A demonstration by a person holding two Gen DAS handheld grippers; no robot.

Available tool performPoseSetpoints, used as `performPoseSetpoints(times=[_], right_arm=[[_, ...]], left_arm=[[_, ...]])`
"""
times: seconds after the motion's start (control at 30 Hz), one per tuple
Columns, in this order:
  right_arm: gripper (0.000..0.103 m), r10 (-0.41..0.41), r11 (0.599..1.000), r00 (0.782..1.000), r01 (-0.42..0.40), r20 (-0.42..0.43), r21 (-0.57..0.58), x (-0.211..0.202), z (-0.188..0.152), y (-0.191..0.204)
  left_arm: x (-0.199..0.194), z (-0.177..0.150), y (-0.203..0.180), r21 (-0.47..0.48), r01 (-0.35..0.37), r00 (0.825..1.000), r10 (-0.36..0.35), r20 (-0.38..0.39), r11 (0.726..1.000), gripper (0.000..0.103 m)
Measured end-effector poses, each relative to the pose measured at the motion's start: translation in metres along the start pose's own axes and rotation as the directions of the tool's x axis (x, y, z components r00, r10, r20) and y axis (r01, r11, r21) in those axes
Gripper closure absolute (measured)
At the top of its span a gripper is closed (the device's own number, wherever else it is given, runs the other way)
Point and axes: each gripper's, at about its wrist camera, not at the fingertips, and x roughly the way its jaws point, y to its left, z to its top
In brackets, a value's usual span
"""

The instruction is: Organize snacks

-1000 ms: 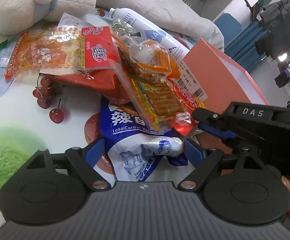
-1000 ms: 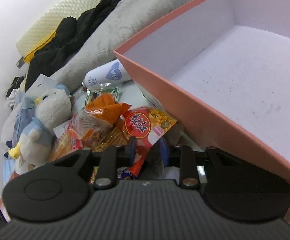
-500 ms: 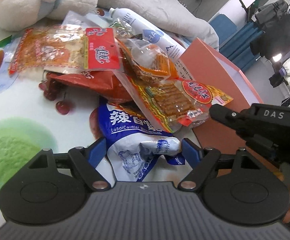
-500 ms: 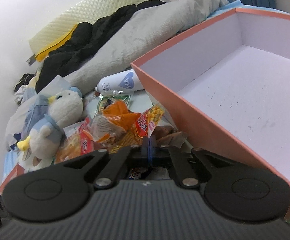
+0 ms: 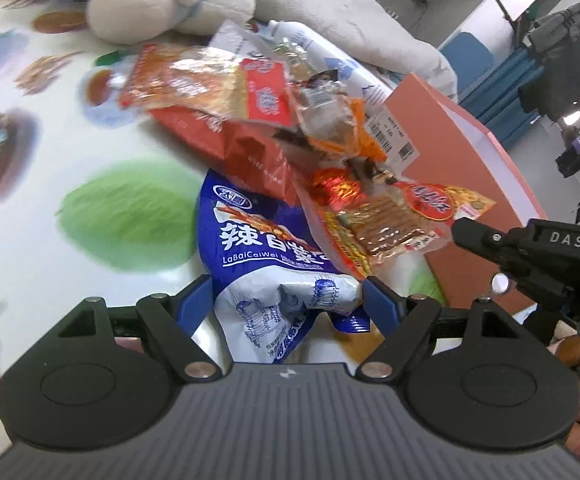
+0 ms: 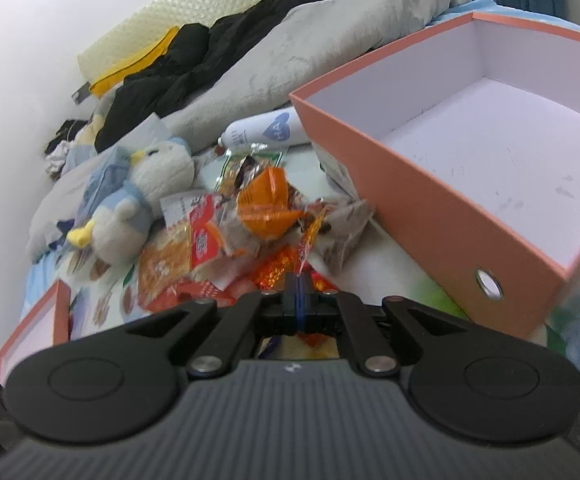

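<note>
A blue and white snack bag (image 5: 274, 248) sits crumpled between the blue fingers of my left gripper (image 5: 290, 300), which is shut on its lower end. My right gripper (image 6: 297, 296) is shut on the edge of a clear packet with yellow strips and a round red label (image 5: 389, 220). In the left wrist view its black tip (image 5: 461, 230) holds that packet just above the blue bag. The packet shows edge-on in the right wrist view (image 6: 309, 236). An open orange box (image 6: 429, 208) with a white inside stands to the right (image 5: 449, 132).
More snack packets lie piled behind: a red and clear one (image 5: 210, 88) and an orange wrapper (image 6: 270, 200). A plush penguin (image 6: 138, 200), a white bottle (image 6: 266, 132) and grey bedding (image 6: 309, 48) crowd the back. A second orange box (image 6: 34, 328) sits at lower left.
My right gripper closed on the yellow packet's edge and drew it up and rightward off the pile. The left gripper moved across the table while the blue bag stayed between its fingers.
</note>
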Motion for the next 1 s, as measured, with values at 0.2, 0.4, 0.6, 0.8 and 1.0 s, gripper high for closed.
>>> performPoseSetpoints(times=[0.2,0.4,0.6,0.8,1.0], right_arm=[[0.100,0.005,1.000,0.999,-0.005,-0.047,-0.005,-0.018,-0.016,-0.005],[0.100,0.011,0.999,0.993,-0.015,-0.116,-0.031,-0.035,-0.034,-0.014],[0.096,0.013,1.000,0.967,-0.018,-0.253,-0.016,-0.034,-0.051,-0.034],[0.089,0.007,1.000,0.946,-0.010,-0.323,-0.010,-0.040,-0.054,-0.046],[0.030,0.076,0.986,0.951,-0.116,-0.299,-0.118,-0.051,-0.049,-0.046]], left_arm=[[-0.028,-0.017,0.004,-0.015,-0.037,0.999,0.037,0.005,0.999,0.019],[-0.048,-0.037,-0.001,-0.033,-0.071,0.997,0.071,0.011,0.997,0.019],[-0.055,-0.051,-0.005,-0.045,-0.129,0.992,0.129,-0.005,0.991,0.016],[-0.059,-0.053,-0.005,-0.087,-0.138,0.990,0.137,-0.023,0.987,0.007],[-0.066,-0.049,-0.002,-0.131,-0.138,0.990,0.139,-0.006,0.982,0.005]])
